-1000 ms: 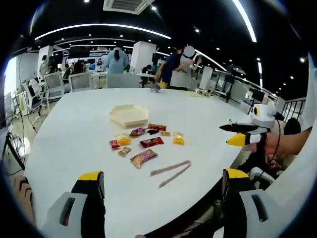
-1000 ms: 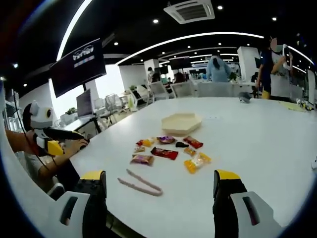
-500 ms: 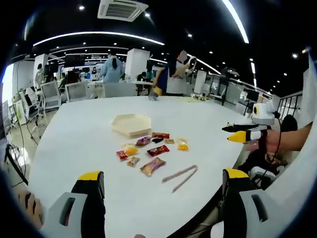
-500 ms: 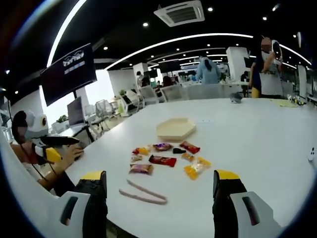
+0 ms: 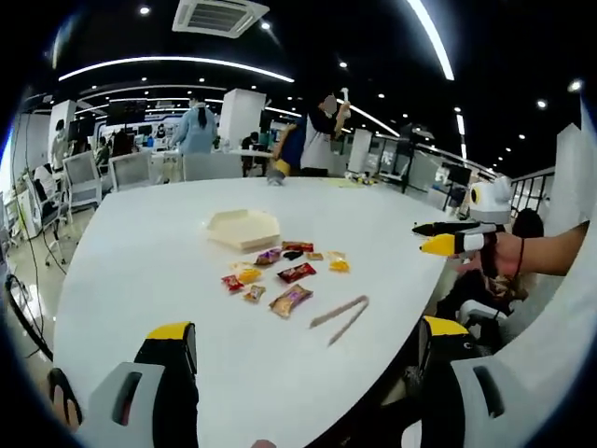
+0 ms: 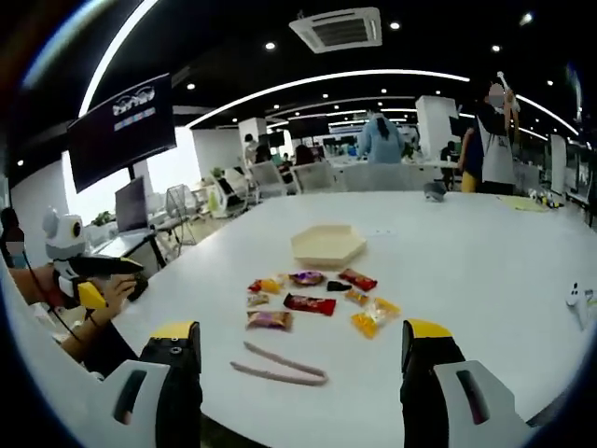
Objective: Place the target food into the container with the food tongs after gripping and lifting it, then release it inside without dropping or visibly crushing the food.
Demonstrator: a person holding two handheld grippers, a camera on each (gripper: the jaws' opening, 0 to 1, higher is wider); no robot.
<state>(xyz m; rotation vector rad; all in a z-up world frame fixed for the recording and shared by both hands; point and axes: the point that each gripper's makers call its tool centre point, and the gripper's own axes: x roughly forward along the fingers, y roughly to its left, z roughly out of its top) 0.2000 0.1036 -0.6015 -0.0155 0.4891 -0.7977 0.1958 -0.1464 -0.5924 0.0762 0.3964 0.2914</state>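
Note:
A cream hexagonal tray sits on the white table. In front of it lie several snack packets, among them a red one, a yellow one and a brown one. Pink food tongs lie nearest the table edge, untouched. My left gripper is open and empty, well short of the tongs. My right gripper is likewise open and empty. Each gripper also appears in the other's view, the right gripper and the left gripper, held in a hand off the table's edge.
People stand at desks far behind the table, with office chairs beside it. A small white object lies near the table's right edge. A dark wall screen hangs at the left.
Both views have shifted slightly with the hands. The tongs, packets and tray lie where they were. Both grippers stay open.

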